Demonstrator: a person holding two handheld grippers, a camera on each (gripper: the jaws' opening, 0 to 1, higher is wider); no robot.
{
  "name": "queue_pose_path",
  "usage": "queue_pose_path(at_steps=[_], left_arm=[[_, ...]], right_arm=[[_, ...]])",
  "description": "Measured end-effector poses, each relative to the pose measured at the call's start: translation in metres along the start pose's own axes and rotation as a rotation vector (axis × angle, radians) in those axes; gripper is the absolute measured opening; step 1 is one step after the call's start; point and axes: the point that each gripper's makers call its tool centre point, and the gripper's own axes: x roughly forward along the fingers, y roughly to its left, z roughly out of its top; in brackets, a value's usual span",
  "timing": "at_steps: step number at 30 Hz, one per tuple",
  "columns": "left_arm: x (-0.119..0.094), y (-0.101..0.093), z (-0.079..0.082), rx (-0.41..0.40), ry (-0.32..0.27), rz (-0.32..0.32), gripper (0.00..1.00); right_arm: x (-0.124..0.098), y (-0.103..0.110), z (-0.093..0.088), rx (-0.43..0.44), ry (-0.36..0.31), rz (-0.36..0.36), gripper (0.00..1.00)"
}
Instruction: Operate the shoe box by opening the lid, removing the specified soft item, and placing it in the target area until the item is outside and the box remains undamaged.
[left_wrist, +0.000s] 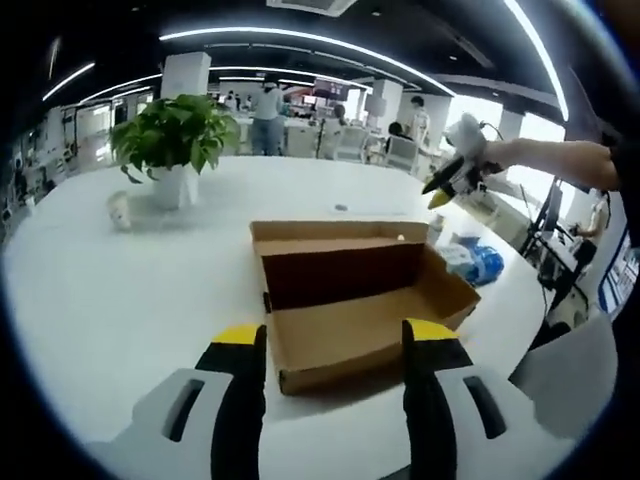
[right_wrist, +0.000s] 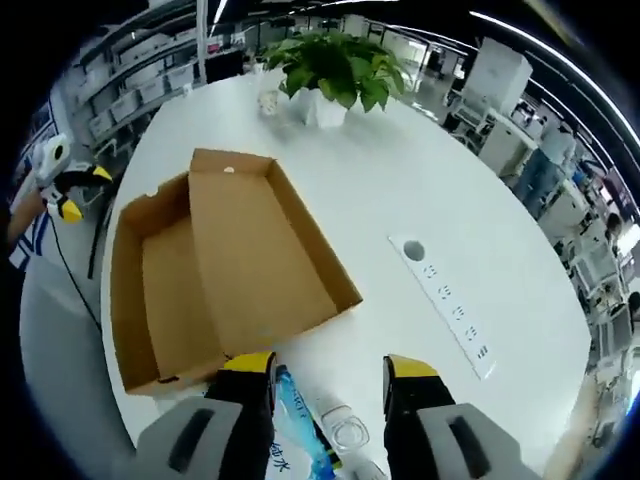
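On the white round table, the brown cardboard shoe box is seen with its lid already folded back flat behind the tray, and the tray looks empty in both views. The crinkled blue-and-white soft packet is found outside the box, just beside its right-hand wall in the left gripper view; in the right gripper view it lies just off one short end of the box, next to a clear plastic object that cannot be identified. Whether this spot is the target area cannot be told.

The left gripper is held near the front wall of the box with its yellow-tipped jaws spread and nothing between them. The right gripper is held above the packet, jaws likewise spread and empty.

Further from the box, a green potted plant in a white pot, a small pale cup and a white power strip are seen on the table.

Several risks are judged from here. The thin front wall could be crushed or torn if the left jaws are closed on it or pushed forward. The light, empty box sits near the table edge and could be shoved over it by a careless nudge. The packet, also near that edge, could be knocked to the floor, or the clear object caught with it, if the right jaws are lowered off-centre.
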Motion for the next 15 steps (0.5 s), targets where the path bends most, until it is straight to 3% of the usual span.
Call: queue_pose_path(at_steps=[8,15], left_arm=[[0.008,0.007,-0.013,0.032,0.059,0.04,0.48],[0.012,0.013,-0.022,0.043,0.126,0.063,0.36]], right_arm=[[0.007,-0.003,0.008,0.07,-0.004,-0.075,0.38],[0.01,-0.012,0.01,0.232,-0.038,-0.144,0.29]])
